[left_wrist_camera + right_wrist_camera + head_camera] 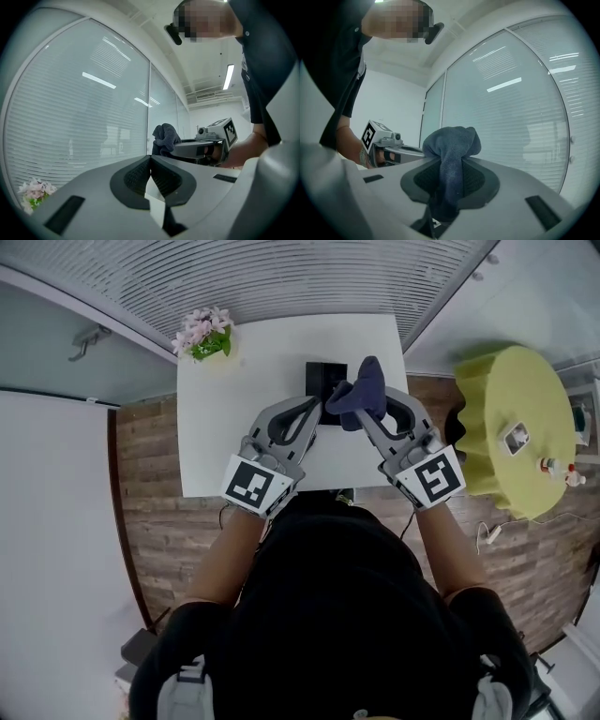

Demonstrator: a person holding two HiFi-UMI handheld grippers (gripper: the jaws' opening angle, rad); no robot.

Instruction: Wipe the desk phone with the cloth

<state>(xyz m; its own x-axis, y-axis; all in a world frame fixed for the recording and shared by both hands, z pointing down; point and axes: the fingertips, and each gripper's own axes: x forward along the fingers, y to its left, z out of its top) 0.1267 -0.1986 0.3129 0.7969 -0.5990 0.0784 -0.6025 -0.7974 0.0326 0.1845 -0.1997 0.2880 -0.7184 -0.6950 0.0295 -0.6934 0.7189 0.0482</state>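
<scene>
A black desk phone (323, 379) sits near the far middle of the white table (234, 427), partly hidden behind the cloth. My right gripper (362, 414) is shut on a dark blue cloth (362, 390), which bunches up above the jaws over the phone's right side. In the right gripper view the cloth (452, 154) is pinched between the pads and bulges over the tips. My left gripper (315, 406) hovers just left of it, by the phone's near edge, jaws shut with nothing between them (150, 159). Both grippers tilt upward toward the window.
A pot of pink flowers (204, 334) stands at the table's far left corner. A round yellow-covered table (516, 427) with small items stands to the right. Window blinds (281, 273) run behind the table, and wood floor lies on both sides.
</scene>
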